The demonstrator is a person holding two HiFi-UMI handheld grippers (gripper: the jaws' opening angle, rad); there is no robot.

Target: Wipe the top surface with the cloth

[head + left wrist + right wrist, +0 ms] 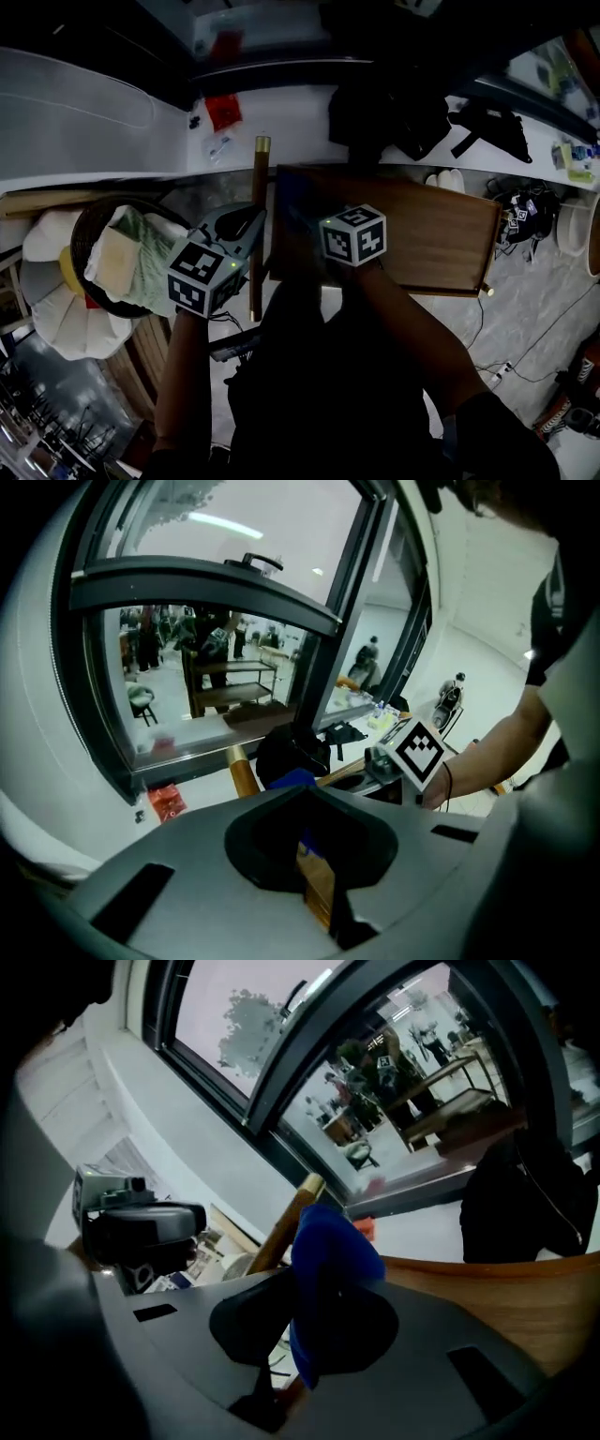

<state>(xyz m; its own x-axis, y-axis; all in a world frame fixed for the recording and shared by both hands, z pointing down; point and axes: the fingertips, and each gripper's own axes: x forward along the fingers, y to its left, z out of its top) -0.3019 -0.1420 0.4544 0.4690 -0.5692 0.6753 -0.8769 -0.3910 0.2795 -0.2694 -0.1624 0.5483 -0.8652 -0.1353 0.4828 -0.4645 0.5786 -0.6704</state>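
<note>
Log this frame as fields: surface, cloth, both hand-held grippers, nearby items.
surface: brown wooden tabletop
cloth: blue cloth, bunched between right jaws
right hand-held gripper: shut on blue cloth
left hand-held gripper: jaws nearly together, brown wood in the gap, grip unclear
nearby: round wooden pole left of tabletop; dark round basket holding cloths; black bag on white ledge

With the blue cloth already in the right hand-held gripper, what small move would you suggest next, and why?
Probably lower the right hand-held gripper until the blue cloth presses on the wooden top, then sweep rightward. The cloth is clamped in its jaws over the top's left part, and most of the bare wood lies to the right.
</note>
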